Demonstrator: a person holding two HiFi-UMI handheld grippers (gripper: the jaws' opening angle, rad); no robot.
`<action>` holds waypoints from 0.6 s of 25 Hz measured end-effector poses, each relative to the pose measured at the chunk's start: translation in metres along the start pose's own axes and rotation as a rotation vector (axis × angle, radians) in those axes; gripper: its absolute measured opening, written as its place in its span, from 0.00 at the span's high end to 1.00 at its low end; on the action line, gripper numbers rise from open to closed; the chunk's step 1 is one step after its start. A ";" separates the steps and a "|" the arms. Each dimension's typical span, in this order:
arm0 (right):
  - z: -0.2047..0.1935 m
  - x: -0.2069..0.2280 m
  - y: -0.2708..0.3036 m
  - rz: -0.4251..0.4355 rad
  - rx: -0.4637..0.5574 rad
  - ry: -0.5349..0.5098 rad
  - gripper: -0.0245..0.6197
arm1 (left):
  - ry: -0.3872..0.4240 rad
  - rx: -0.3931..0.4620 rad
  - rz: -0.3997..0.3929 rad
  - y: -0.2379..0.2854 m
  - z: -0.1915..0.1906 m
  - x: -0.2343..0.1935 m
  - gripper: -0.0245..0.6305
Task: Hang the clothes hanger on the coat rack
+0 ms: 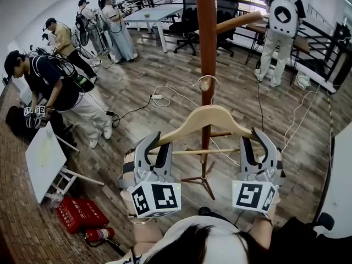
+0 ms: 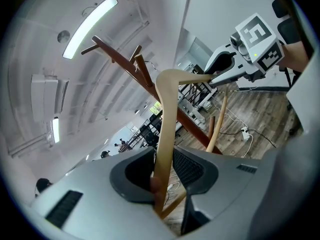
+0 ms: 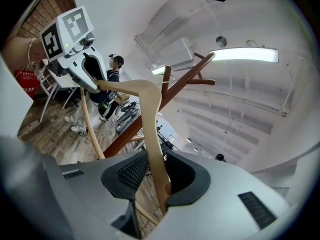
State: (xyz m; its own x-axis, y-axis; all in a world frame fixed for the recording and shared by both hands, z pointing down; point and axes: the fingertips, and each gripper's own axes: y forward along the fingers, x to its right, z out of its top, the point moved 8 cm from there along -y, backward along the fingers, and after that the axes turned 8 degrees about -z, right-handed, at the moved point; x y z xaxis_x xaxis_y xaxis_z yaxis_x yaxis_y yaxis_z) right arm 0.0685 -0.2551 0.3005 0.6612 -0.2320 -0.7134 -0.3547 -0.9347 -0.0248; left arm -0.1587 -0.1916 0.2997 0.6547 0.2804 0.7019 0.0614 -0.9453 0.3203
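The coat rack pole point(image 1: 207, 37) stands straight ahead, midway between the left tongs point(image 1: 157, 143) and the right tongs point(image 1: 257, 141). Each is clamped on one end of the hanger point(image 1: 206, 117), which spans across the pole. Higher up, a peg point(image 1: 236, 22) juts right. Wooden floor point(image 1: 137, 87) lies open on both sides of the pole. Cables point(image 1: 165, 98) trail across it, and a white board point(image 1: 44, 158) stands well off left.

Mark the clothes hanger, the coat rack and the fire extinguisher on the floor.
clothes hanger point(image 1: 184, 127): head view, on one sloping wooden arm.
coat rack point(image 1: 207, 32): head view, on the upright pole.
fire extinguisher point(image 1: 98, 235): head view, on its red body.
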 end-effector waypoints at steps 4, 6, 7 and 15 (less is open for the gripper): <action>-0.003 -0.001 0.005 0.008 -0.006 -0.001 0.77 | 0.000 -0.009 -0.007 0.006 -0.001 0.001 0.78; -0.002 0.002 0.007 0.007 -0.011 -0.001 0.77 | 0.000 -0.016 -0.013 0.008 0.001 -0.001 0.78; -0.002 0.003 0.009 0.007 -0.013 0.000 0.77 | -0.001 -0.019 -0.015 0.009 0.001 -0.002 0.78; -0.014 -0.001 0.019 0.025 -0.028 0.004 0.77 | -0.009 -0.038 -0.031 0.022 -0.001 0.004 0.78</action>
State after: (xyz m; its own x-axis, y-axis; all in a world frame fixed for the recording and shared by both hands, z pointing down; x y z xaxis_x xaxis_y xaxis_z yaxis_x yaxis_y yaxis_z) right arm 0.0705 -0.2762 0.3100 0.6551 -0.2561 -0.7108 -0.3522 -0.9358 0.0125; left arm -0.1555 -0.2116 0.3099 0.6599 0.3079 0.6854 0.0537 -0.9292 0.3657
